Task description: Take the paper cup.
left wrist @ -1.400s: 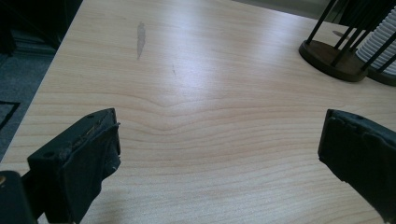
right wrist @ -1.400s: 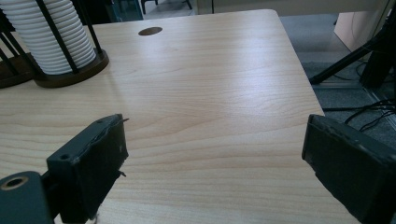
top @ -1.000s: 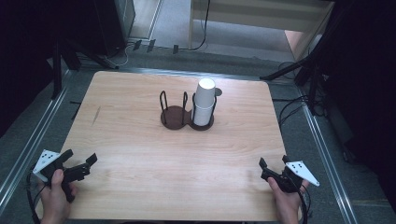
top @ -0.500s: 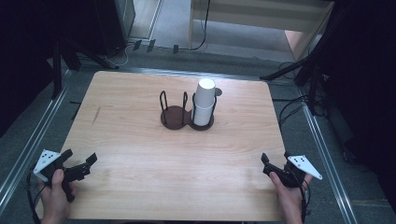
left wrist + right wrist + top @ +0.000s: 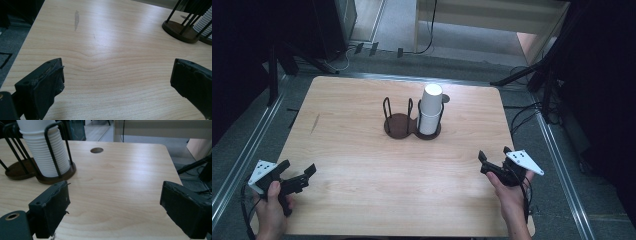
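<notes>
Status: early stage. Stack of cups (image 5: 430, 111) seated in holder (image 5: 412, 122), untouched. Right gripper (image 5: 493, 162) spread, empty, approaching. Left gripper (image 5: 298, 176) spread, empty, near table (image 5: 362, 150) edge.

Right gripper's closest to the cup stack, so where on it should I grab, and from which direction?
Grip the stack of white cups near its top, where it rises clear of the holder's black wire posts. Lower down, the posts cage it on each side, so a side approach would probably snag. Bring the right gripper, jaws open, in above the posts, close across the top cup, then lift straight up.
</notes>
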Demonstrator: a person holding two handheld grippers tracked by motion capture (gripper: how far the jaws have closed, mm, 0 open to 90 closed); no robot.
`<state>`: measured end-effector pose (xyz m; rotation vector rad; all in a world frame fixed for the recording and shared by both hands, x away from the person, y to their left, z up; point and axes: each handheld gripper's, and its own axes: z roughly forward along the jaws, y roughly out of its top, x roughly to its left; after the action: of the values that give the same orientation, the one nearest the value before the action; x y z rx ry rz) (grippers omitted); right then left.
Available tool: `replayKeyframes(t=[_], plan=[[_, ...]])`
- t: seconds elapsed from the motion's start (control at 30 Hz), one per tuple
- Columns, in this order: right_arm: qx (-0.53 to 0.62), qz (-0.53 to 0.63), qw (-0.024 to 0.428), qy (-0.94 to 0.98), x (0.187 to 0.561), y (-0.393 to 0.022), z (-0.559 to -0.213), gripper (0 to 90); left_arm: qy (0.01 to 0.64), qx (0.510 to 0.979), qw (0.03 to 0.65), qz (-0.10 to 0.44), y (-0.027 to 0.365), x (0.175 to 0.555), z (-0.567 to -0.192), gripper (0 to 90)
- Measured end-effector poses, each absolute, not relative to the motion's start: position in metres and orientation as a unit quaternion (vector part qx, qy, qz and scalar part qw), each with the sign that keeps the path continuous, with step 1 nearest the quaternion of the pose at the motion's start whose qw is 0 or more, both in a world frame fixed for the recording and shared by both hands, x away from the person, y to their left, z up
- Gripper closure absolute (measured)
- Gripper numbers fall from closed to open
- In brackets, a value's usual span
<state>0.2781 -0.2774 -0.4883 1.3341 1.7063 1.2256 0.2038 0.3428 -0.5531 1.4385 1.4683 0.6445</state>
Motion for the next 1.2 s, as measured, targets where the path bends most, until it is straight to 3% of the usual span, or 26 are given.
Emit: replayKeyframes(t=[1.2], plan=[[0.481, 0.487, 0.302, 0.663, 0.325, -0.190, -0.457, 12.2, 0.603, 0.582, 0.481, 0.259, 0.345, 0.201, -0.554, 0.0]])
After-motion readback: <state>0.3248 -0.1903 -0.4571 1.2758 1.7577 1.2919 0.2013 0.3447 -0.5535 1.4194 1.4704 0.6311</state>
